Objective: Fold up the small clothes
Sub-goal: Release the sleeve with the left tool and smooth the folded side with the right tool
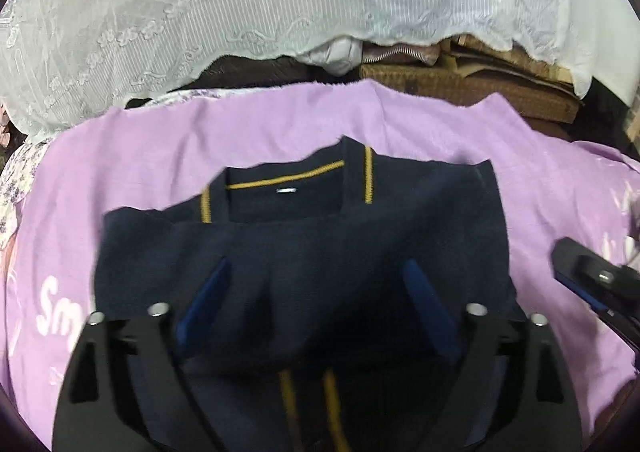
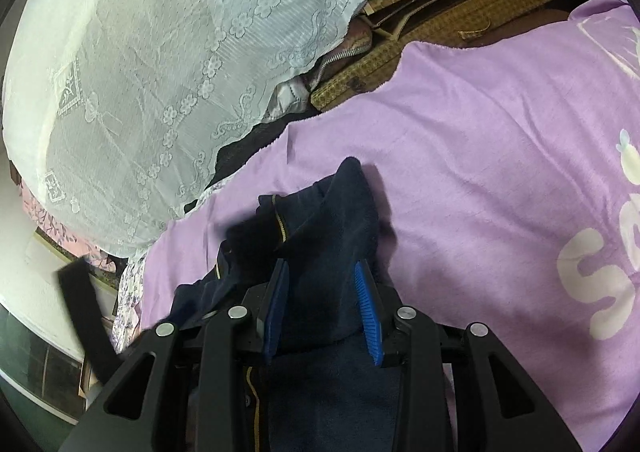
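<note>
Blue pads line both sets of tongs. The left gripper stands with its fingers wide apart above the navy garment; the pads press on nothing, though the dark cloth lies under and between them. The right gripper has its fingers part-way in, clamped on a bunched fold of the same garment, which rises in a peak ahead of the fingertips.

The garment is navy with mustard piping along a squared neckline, a small white label inside the collar. It lies flat on a lilac blanket printed with white lettering.

Beyond the blanket's far edge hangs a white lace cloth. Beneath its scalloped hem show a woven mat and a zippered item, not identifiable.
</note>
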Action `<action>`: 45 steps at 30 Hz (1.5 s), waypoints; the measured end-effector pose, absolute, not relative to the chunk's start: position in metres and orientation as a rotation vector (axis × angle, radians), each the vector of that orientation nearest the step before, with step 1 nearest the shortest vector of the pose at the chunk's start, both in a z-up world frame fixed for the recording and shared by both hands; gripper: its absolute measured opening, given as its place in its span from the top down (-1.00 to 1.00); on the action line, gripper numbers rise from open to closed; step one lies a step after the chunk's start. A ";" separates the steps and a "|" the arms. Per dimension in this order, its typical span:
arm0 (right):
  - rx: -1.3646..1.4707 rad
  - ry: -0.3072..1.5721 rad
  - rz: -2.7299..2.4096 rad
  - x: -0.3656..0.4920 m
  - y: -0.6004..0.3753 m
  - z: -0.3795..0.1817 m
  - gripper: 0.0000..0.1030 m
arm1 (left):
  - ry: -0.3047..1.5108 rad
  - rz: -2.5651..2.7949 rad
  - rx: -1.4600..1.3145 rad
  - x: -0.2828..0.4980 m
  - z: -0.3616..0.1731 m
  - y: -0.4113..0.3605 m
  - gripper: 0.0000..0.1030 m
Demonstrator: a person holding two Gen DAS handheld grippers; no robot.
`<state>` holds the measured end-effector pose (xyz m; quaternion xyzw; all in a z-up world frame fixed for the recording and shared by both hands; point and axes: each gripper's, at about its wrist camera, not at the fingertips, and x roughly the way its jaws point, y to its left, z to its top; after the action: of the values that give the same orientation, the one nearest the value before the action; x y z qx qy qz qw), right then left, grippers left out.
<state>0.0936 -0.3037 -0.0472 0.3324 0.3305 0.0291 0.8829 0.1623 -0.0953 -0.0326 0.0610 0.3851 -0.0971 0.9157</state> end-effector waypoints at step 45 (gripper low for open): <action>0.507 0.707 0.023 0.151 -0.260 -0.053 0.76 | 0.872 0.202 0.057 0.237 -0.060 0.067 -0.92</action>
<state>0.1507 -0.2595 -0.0528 0.2456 0.3424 0.0110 0.9068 0.2374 0.0672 -0.0597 0.0278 0.4213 0.0975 0.9012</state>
